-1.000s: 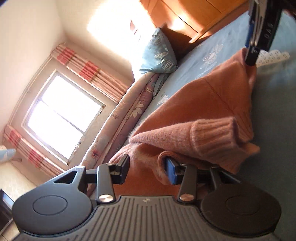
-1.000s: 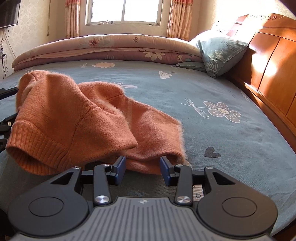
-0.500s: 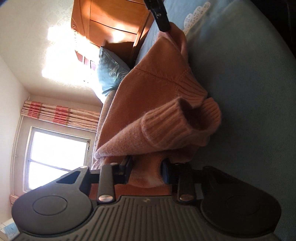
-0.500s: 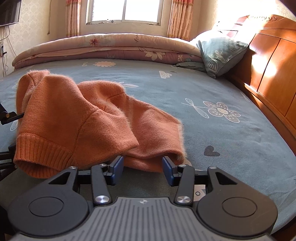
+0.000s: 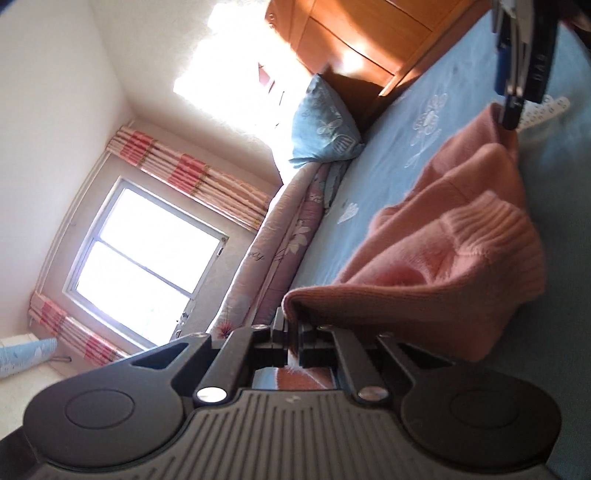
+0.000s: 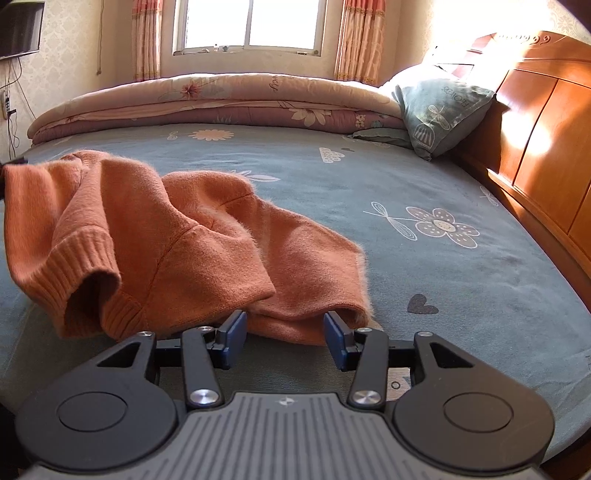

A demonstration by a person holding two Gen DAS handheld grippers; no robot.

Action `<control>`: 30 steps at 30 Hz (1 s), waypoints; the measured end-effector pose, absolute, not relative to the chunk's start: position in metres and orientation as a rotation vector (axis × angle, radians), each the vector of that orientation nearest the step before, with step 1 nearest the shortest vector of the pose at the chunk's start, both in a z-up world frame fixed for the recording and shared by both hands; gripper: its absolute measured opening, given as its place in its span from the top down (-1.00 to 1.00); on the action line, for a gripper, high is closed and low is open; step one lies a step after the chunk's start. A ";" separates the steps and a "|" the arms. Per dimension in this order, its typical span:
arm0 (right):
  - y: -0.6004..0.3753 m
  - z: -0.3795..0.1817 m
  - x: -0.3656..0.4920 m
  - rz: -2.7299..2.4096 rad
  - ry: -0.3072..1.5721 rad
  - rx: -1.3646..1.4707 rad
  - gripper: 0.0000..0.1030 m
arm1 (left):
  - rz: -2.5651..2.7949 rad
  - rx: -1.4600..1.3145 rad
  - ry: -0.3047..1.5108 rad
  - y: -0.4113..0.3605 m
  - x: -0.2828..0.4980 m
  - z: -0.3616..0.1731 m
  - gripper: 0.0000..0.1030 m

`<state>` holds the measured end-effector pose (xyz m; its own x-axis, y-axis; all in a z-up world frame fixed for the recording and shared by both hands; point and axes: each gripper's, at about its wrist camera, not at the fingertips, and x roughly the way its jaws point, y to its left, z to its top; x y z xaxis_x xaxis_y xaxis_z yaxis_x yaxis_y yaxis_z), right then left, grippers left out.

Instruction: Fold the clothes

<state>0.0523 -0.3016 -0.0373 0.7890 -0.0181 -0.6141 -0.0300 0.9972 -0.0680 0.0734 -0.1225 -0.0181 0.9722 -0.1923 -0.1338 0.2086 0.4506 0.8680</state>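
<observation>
An orange knit sweater (image 6: 177, 240) lies crumpled on the blue-grey flowered bed sheet (image 6: 424, 177), with a ribbed cuff (image 6: 81, 266) bunched at its left. My left gripper (image 5: 291, 328) is shut on a thin edge of the sweater (image 5: 443, 266), which stretches away from it, raised off the sheet. My right gripper (image 6: 283, 332) stands open low over the sheet, and the sweater's near hem lies between its blue pads (image 6: 236, 326) without being pinched. In the left wrist view the right gripper (image 5: 511, 110) shows at the sweater's far end.
A folded floral quilt (image 6: 221, 99) runs along the far side of the bed under the window (image 6: 247, 22). A blue-green pillow (image 6: 439, 107) leans on the wooden headboard (image 6: 535, 122) at the right. A wall screen (image 6: 18, 29) hangs at the far left.
My left gripper has shut on the sweater's edge and lifted it, its view swinging as it moved. The sweater's left part has been drawn up and leftwards. The right gripper has hardly moved.
</observation>
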 end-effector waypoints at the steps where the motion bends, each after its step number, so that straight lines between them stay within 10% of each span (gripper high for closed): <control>1: -0.299 -0.036 0.051 0.015 0.658 -0.084 0.00 | -0.228 1.055 0.014 -0.120 0.081 -0.011 0.92; 30: -0.206 -0.108 0.054 0.332 0.417 -0.940 -0.22 | -0.068 0.811 0.190 -0.049 0.199 0.006 0.88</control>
